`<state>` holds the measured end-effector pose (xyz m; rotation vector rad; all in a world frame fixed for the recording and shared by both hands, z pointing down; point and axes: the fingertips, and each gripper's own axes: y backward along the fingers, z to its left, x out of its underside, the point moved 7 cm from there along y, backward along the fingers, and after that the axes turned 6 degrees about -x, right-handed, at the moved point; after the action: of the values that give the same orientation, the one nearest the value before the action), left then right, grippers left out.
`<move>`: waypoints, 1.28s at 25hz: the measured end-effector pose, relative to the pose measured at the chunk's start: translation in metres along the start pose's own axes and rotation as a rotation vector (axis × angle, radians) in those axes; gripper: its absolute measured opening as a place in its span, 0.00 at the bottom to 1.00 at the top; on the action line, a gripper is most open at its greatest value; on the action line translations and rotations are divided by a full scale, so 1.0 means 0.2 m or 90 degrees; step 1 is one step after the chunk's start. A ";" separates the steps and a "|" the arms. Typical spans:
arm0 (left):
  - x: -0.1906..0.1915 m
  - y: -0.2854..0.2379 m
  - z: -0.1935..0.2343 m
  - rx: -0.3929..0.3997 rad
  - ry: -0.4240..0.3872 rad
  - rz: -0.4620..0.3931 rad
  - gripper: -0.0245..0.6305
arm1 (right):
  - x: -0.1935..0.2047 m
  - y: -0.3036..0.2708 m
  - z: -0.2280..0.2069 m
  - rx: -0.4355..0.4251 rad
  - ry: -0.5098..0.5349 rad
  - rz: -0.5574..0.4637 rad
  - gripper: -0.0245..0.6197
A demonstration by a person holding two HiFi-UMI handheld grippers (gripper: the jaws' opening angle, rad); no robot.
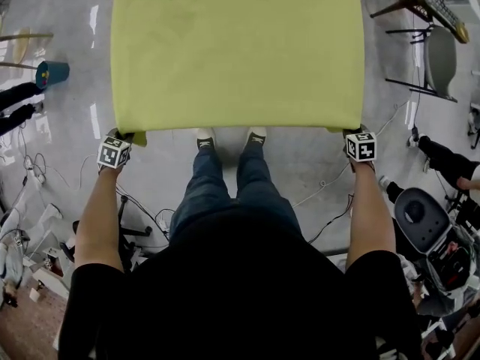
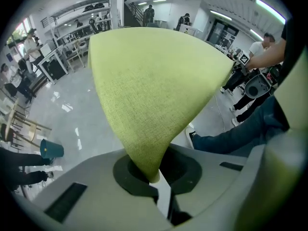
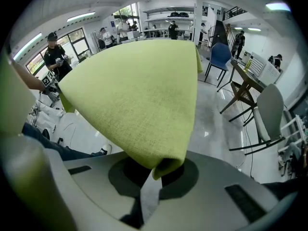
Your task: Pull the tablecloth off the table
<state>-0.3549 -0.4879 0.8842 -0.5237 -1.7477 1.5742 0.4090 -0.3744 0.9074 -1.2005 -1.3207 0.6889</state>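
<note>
Tablecloth: yellow-green, coarse weave, spread flat and smooth, covering the table top, which is hidden under it. Near edge runs straight across in front of the person's shoes.

Left gripper: at the near-left corner. In the left gripper view the jaws are pressed together on the cloth's corner tip, and the fabric fans up and away from them.

Right gripper: at the near-right corner. Jaws clamped on a folded-over corner.

Around: glossy grey floor. Teal cup on its side at left. Chairs at upper right.
</note>
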 end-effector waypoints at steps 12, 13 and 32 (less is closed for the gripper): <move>0.12 0.19 -0.01 -0.012 -0.001 0.036 0.07 | 0.03 0.20 0.13 0.010 -0.002 0.017 0.08; 0.13 0.23 -0.01 -0.014 -0.005 0.040 0.07 | 0.03 0.25 0.15 0.011 -0.003 0.016 0.08; 0.21 0.61 -0.31 -0.121 -0.010 0.110 0.07 | 0.34 0.55 0.17 -0.061 0.019 0.001 0.08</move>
<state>-0.3569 -0.3955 0.7749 -0.7746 -1.9187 1.5389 0.4167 -0.2707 0.8240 -1.2844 -1.3397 0.6124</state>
